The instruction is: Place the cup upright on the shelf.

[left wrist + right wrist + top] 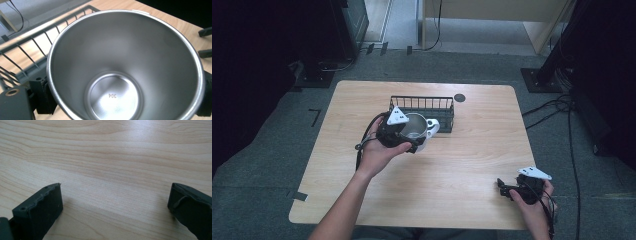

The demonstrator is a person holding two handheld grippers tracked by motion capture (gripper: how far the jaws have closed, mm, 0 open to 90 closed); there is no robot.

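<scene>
Left gripper point(408, 134): clamped around steel cup point(414, 127), beside far wire basket point(422, 106).
Right gripper point(504, 188): jaws spread, low over counter point(462, 165), near right.

The high view looks forward and down on the whole wooden table point(452, 165) from the person's side. The left gripper view sits very close above a steel cup point(125, 67), shared with the high view at eleven o'clock of table centre. The right gripper view skims bare tabletop near five o'clock.
</scene>
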